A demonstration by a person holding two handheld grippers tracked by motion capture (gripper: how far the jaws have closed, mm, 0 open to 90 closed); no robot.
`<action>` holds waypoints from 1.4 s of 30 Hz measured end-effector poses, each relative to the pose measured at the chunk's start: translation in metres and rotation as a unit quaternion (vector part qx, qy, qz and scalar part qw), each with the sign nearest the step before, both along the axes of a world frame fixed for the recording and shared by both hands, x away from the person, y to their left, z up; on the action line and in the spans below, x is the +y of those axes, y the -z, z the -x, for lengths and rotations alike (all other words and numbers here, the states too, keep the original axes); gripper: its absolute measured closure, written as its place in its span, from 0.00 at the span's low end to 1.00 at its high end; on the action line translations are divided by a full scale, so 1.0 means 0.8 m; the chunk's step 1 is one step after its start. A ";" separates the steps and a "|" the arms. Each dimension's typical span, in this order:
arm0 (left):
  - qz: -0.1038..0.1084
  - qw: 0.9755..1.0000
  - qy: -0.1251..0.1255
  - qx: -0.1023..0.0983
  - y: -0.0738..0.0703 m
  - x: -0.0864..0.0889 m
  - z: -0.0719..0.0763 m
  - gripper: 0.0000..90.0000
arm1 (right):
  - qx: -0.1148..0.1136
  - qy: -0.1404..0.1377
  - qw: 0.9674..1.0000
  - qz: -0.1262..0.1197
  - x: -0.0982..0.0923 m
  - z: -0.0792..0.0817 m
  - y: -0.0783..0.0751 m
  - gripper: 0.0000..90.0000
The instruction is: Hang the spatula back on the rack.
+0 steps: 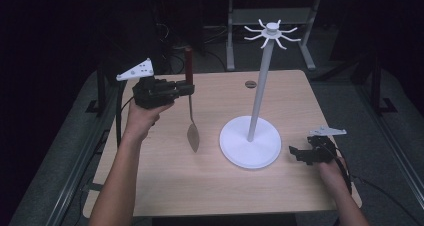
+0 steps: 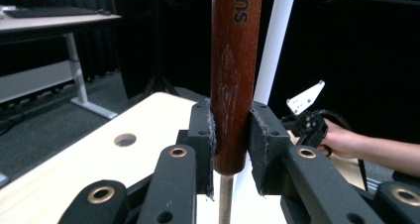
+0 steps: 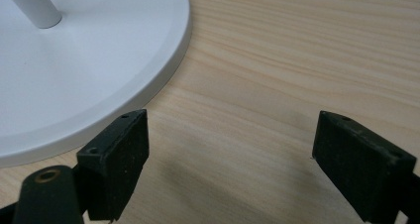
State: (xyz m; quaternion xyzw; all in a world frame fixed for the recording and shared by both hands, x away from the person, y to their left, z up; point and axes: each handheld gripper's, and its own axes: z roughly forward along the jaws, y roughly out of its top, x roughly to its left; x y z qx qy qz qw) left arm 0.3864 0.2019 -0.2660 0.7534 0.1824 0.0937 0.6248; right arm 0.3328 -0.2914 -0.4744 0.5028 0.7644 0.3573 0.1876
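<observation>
I have the white hook stand [image 1: 251, 141] mid-table, and my left gripper [image 1: 187, 89] clamps the spatula [image 1: 191, 117] by its wooden handle, hanging upright beside it. Next I judge: lift to a hook. My right gripper [image 1: 296, 153] rests open, empty.

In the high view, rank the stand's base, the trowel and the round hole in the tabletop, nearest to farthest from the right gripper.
From the right gripper:
1. Stand's base, just beside it.
2. Trowel, beyond the base, hanging from the left gripper.
3. Round hole, near the table's far edge.
</observation>
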 end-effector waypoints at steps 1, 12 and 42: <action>0.001 1.000 0.002 0.000 -0.003 -0.003 0.000 0.82 | -0.001 -0.001 1.000 0.000 0.000 0.000 0.000 0.16; -0.002 0.999 0.038 -0.019 -0.035 -0.040 -0.006 0.82 | -0.001 -0.001 1.000 -0.001 0.000 0.000 0.000 0.16; -0.027 0.995 0.092 -0.039 -0.066 -0.130 -0.015 0.82 | -0.007 -0.004 1.000 -0.003 -0.003 0.001 -0.002 0.16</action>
